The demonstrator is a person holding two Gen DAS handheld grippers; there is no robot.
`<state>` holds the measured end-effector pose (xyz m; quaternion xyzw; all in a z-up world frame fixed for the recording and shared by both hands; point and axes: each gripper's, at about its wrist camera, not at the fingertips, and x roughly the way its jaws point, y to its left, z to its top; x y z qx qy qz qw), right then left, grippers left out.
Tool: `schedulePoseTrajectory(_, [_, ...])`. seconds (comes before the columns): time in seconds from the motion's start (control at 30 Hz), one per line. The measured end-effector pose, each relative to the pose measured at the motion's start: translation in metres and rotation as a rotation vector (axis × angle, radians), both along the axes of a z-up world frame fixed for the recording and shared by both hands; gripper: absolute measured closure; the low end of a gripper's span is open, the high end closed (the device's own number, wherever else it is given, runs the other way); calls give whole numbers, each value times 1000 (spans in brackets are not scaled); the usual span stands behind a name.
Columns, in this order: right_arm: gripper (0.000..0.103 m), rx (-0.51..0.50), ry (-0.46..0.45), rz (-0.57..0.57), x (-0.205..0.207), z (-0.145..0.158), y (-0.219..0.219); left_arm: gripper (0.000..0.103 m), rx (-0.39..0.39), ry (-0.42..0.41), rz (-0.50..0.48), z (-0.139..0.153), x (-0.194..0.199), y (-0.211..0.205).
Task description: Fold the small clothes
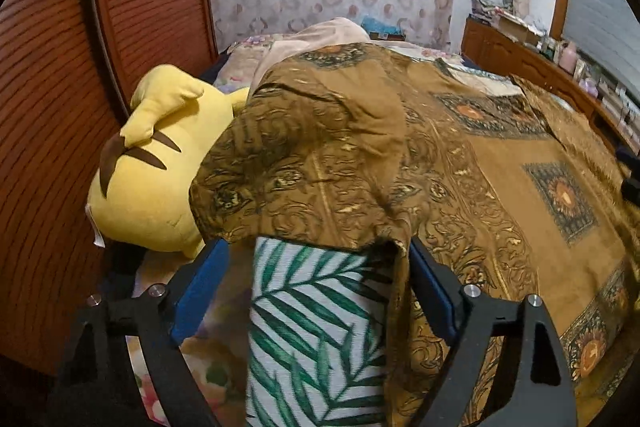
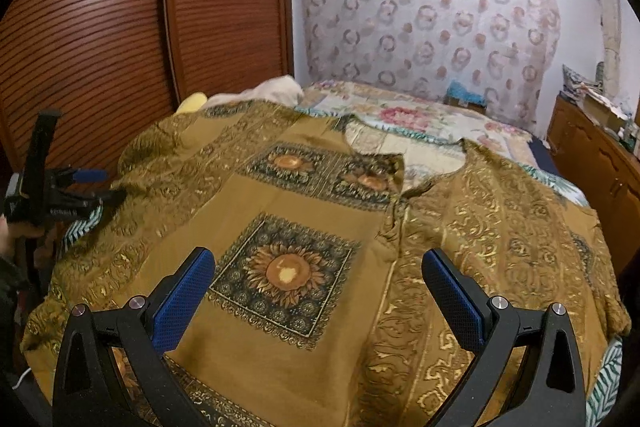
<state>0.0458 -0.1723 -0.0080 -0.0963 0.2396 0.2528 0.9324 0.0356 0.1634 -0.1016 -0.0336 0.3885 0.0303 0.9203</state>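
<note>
The shirt (image 2: 320,227), a brown garment printed with sunflower squares and gold scrollwork, lies spread face up across the bed (image 2: 420,119). Its open neckline points away from the right gripper (image 2: 318,291), toward the patterned wall (image 2: 432,15).

The right gripper hangs over the near part of the shirt with its blue pads (image 2: 180,303) wide apart and nothing between them. A sunflower square sits between and just beyond the fingertips. Whether the pads touch the cloth cannot be told.

The left gripper (image 1: 316,275) is at the shirt's left side, and its jaws also stand apart. Between them lies a white cloth with green leaves (image 1: 316,339), which runs forward under the shirt's edge. A fold of the shirt's sleeve hangs just inside the right finger (image 1: 432,299); the left finger is clear of the fabric. Nothing is pinched. Just ahead of this gripper the sleeve bunches up in a raised hump.

Beyond the left finger and to its left, a yellow plush (image 1: 152,167) with brown stripes lies against the shirt's edge, next to the slatted wooden door (image 1: 60,107). In the right wrist view the left gripper (image 2: 86,187) shows at the far left, low beside the sleeve. A wooden cabinet (image 2: 600,167) stands to the far right of the bed.
</note>
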Motion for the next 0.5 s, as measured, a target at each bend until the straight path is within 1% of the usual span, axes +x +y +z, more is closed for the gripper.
schedulePoseTrajectory(0.07, [0, 4, 14, 11, 3, -1, 5, 18, -22, 9, -12, -1, 2, 5])
schedulePoseTrajectory(0.13, [0, 1, 27, 18, 4, -2, 8, 19, -27, 10, -17, 0, 4, 9])
schedulePoseTrajectory(0.2, [0, -2, 30, 24, 2, -3, 9, 19, -32, 1, -8, 3, 3, 14])
schedulePoseTrajectory(0.3, [0, -11, 35, 28, 0, -4, 11, 19, -73, -26, 8, 10, 1, 25])
schedulePoseTrajectory(0.37, [0, -17, 37, 30, 0, -5, 14, 19, -73, -34, 31, 11, 3, 31])
schedulePoseTrajectory(0.43, [0, -22, 40, 33, 0, -6, 16, 26, -87, -34, 33, 10, 10, 38])
schedulePoseTrajectory(0.5, [0, -27, 44, 34, 0, -9, 18, 28, -93, -20, 40, 6, 21, 46])
